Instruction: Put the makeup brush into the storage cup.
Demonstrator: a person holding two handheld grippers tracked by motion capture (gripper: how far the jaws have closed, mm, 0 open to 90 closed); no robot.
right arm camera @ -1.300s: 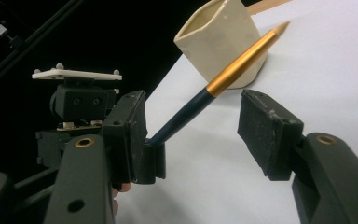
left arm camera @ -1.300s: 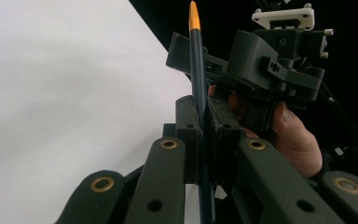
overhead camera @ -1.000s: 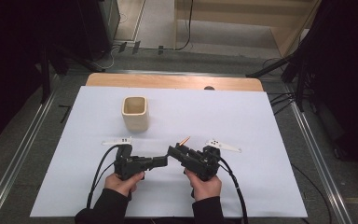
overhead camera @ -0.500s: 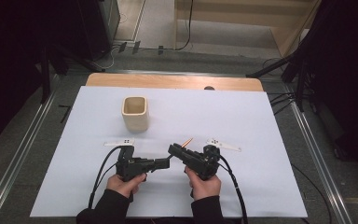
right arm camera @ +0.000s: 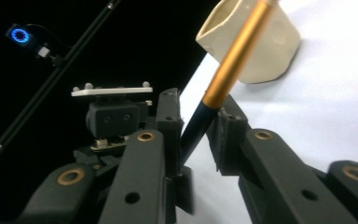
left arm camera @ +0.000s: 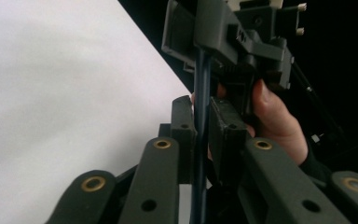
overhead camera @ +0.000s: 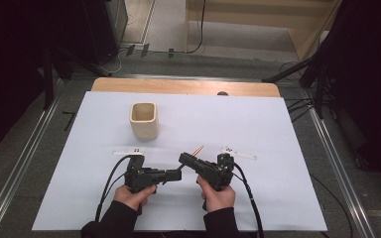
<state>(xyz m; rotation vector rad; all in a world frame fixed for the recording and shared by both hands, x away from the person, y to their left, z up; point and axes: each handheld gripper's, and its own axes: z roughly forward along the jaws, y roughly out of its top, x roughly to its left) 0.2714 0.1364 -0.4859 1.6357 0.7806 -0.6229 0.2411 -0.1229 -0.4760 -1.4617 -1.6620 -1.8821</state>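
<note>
A pen with a dark blue shaft and a gold upper part [overhead camera: 198,148] hangs above the white table near its front middle. My left gripper [overhead camera: 178,174] points right, my right gripper [overhead camera: 183,158] points left, and their tips meet. In the left gripper view my left gripper [left arm camera: 200,107] has its pads against the dark shaft [left arm camera: 200,84]; its jaws have just been easing open. In the right gripper view my right gripper [right arm camera: 200,112] has just been closing, and its pads now sit on the shaft below the gold part [right arm camera: 235,56].
A cream square cup [overhead camera: 144,120] stands upright on the white sheet [overhead camera: 278,129], left of centre and beyond the grippers; the right gripper view has the cup [right arm camera: 270,51] behind the pen. Cables trail back from both grippers to the table's front edge.
The right gripper's jaws have drawn in around the pen. Both hands have kept their place, and the cup has not moved.
</note>
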